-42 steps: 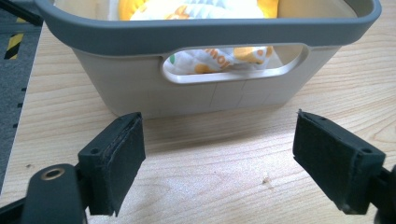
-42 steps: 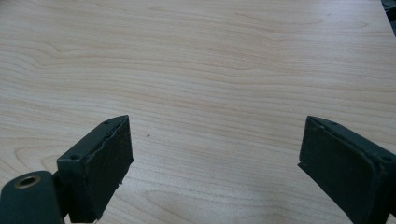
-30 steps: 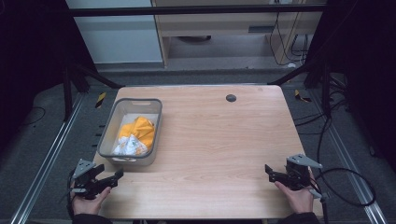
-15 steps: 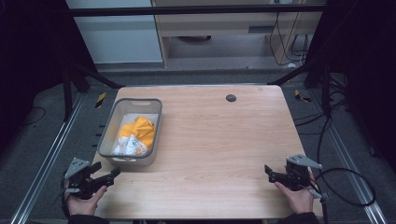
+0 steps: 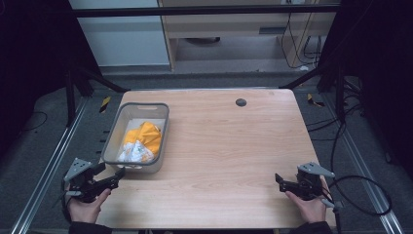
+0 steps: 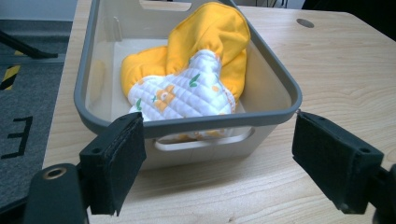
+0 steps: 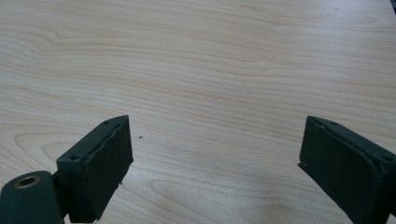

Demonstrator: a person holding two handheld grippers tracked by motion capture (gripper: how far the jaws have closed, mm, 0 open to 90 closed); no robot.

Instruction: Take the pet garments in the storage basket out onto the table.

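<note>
I note a grey bin (image 5: 115, 146) on the left part of the desk (image 5: 234, 161), holding a bunched yellow cloth (image 6: 205, 42) with a white printed lining (image 6: 182, 95). My left tongs (image 5: 118, 174) sit just beside the bin's near end, jaws wide apart, gripping nothing. My right tongs (image 5: 278, 179) rest at the desk's near right, well apart from the bin, jaws likewise spread over bare wood, empty.

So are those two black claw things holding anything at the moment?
No. The left gripper and right gripper are both open and empty; the yellow cloth lies untouched in the grey plastic bin.
</note>
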